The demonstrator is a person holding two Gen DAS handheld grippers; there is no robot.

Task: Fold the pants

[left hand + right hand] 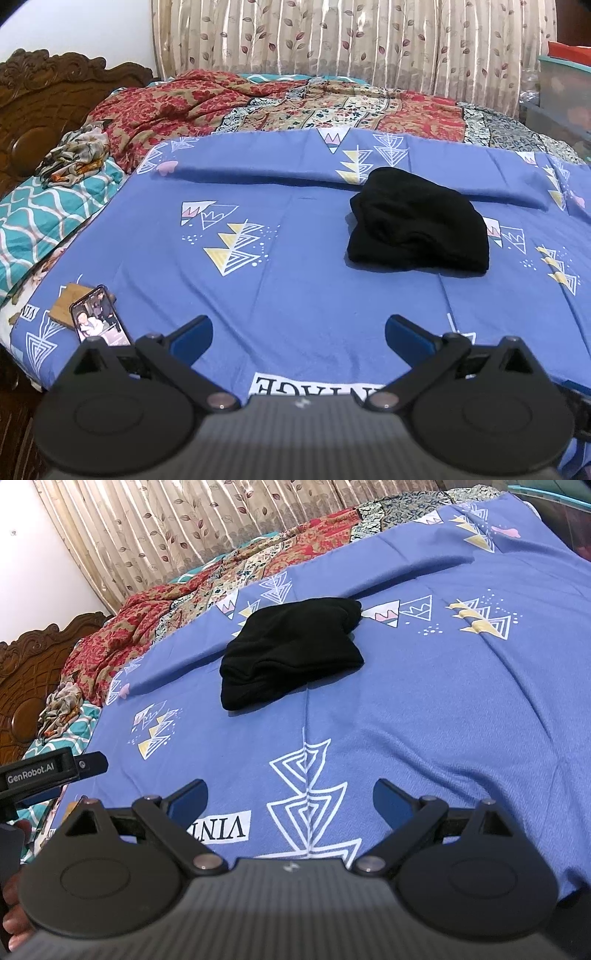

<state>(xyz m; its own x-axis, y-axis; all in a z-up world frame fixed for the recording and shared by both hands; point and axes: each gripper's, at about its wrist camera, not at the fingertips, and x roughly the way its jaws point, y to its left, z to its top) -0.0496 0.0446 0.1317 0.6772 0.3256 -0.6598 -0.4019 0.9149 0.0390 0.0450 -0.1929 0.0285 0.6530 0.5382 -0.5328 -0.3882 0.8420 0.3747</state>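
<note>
Both the left gripper (298, 334) and the right gripper (290, 799) hang spread wide and empty at the bottom of each frame, well back from the black pants (417, 221), bundled compactly mid-frame on the blue bedsheet (277, 277), seemingly folded already.

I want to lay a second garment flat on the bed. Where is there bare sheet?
The widest free stretch of blue sheet runs between the phone and the black pants, reaching the open left gripper. It is crowded along the far side under the rumpled floral quilt.
</note>
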